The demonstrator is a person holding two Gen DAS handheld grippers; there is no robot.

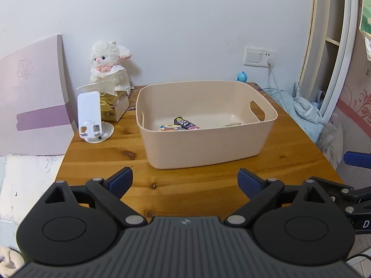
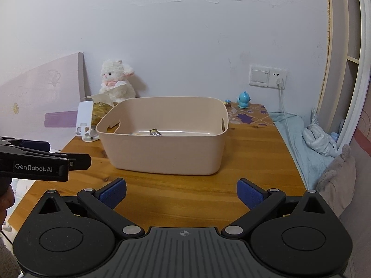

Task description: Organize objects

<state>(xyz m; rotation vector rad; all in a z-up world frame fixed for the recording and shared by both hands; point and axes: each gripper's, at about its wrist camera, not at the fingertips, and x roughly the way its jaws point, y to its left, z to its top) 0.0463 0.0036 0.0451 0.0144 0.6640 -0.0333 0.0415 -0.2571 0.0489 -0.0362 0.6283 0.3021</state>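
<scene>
A beige plastic bin (image 1: pixel 208 143) with handle cut-outs stands in the middle of the wooden table (image 1: pixel 185 185). Inside lie a dark patterned packet (image 1: pixel 185 123), a light coloured packet (image 1: pixel 169 127) and a small flat item (image 1: pixel 233 124) at the right. In the right wrist view the bin (image 2: pixel 167 153) shows only the top of the dark packet (image 2: pixel 155 132). My left gripper (image 1: pixel 185 181) is open and empty, above the table's near edge in front of the bin. My right gripper (image 2: pixel 182 191) is open and empty, also short of the bin. The left gripper's body (image 2: pixel 41 162) shows at the left.
A white phone stand (image 1: pixel 91 118), a gold tissue box (image 1: pixel 114 106) and a white plush lamb (image 1: pixel 109 64) stand at the back left. A blue figurine (image 2: pixel 244 99) stands at the back right. A cable hangs from the wall socket (image 2: pixel 279 81). Blue bedding (image 2: pixel 308 143) lies right of the table.
</scene>
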